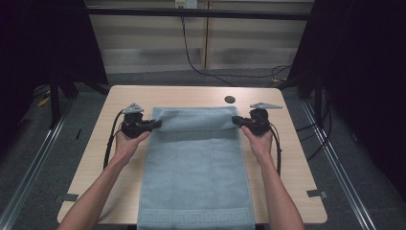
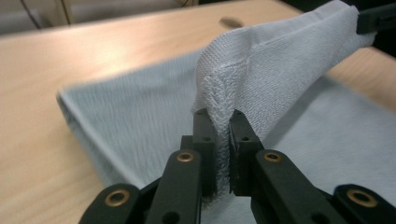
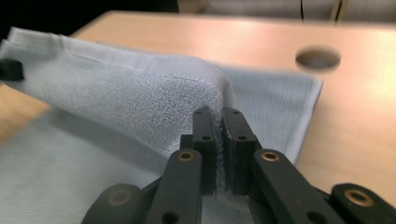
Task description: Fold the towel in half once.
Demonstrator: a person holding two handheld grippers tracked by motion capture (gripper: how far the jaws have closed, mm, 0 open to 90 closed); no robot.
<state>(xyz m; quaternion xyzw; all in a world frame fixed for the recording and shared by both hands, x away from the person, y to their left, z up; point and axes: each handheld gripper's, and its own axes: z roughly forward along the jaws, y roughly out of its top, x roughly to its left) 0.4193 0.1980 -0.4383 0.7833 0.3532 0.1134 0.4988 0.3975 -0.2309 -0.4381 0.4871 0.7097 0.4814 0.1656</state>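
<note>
A light blue towel [image 1: 196, 167] lies lengthwise on the wooden table [image 1: 282, 153], its near end hanging over the front edge. Its far end is lifted and folded back toward me. My left gripper [image 1: 154, 125] is shut on the towel's far left corner, and in the left gripper view the towel [image 2: 261, 70] is pinched between the jaws of the left gripper [image 2: 222, 122]. My right gripper [image 1: 238, 121] is shut on the far right corner; in the right gripper view the towel [image 3: 140, 98] is pinched by the right gripper [image 3: 220, 119]. The lifted edge stretches between both grippers.
A dark round hole [image 1: 230, 99] sits in the table behind the towel, also seen as the hole [image 3: 318, 58] in the right gripper view. Bare table lies to the left and right of the towel. Black cables [image 1: 206, 67] run over the floor beyond the table.
</note>
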